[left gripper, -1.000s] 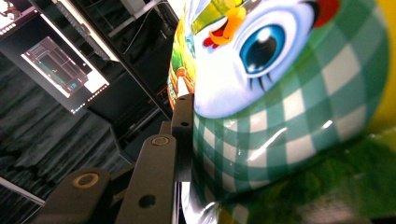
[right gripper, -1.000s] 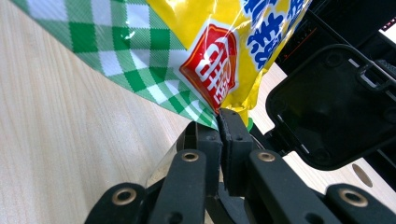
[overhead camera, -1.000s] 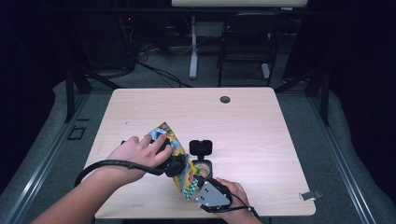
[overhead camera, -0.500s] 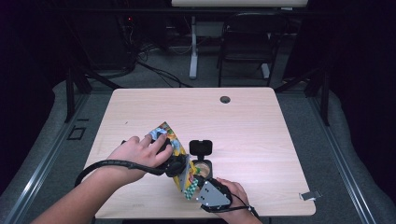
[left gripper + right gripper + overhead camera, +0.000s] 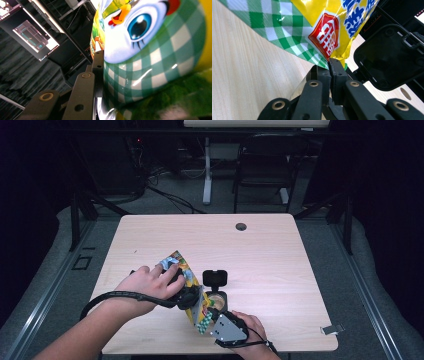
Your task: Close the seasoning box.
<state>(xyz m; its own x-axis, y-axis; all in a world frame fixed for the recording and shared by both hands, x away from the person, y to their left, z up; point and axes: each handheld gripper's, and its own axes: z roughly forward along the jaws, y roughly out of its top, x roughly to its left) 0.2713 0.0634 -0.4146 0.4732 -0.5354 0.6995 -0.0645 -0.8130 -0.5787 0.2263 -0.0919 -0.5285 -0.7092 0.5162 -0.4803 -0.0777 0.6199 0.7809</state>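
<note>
- A light wood-grain worktop (image 5: pixel 280 270) is seen in the high view, with a small dark round grommet (image 5: pixel 241 226) set near its far edge.
- A colourful snack bag (image 5: pixel 186 270), printed with yellow panels, green-and-white checks and a cartoon figure, is held tilted above the near-centre part of the worktop, between the two hand-held grippers.
- The bag's lower corner is found directly over a small open container (image 5: pixel 216 297), whose black hinged lid (image 5: pixel 215 278) is stood upright on its far side. In the right gripper view the lid (image 5: pixel 390 58) is shown beside the bag's corner.
- The left hand (image 5: pixel 147 284) is laid over the left hand-held gripper (image 5: pixel 186 296), from which a black cable is trailed back along the forearm. In the left gripper view one jaw is seen pressed flat against the bag's checked side (image 5: pixel 150 67); the other jaw is hidden behind the bag, so the bag is judged to be pinched.
- The right hand-held gripper (image 5: pixel 329 65), topped by a grey three-cornered plate (image 5: pixel 227 329), is held at the near edge. Its jaws are pressed together on the bag's bottom corner, as shown in the right gripper view.
</note>
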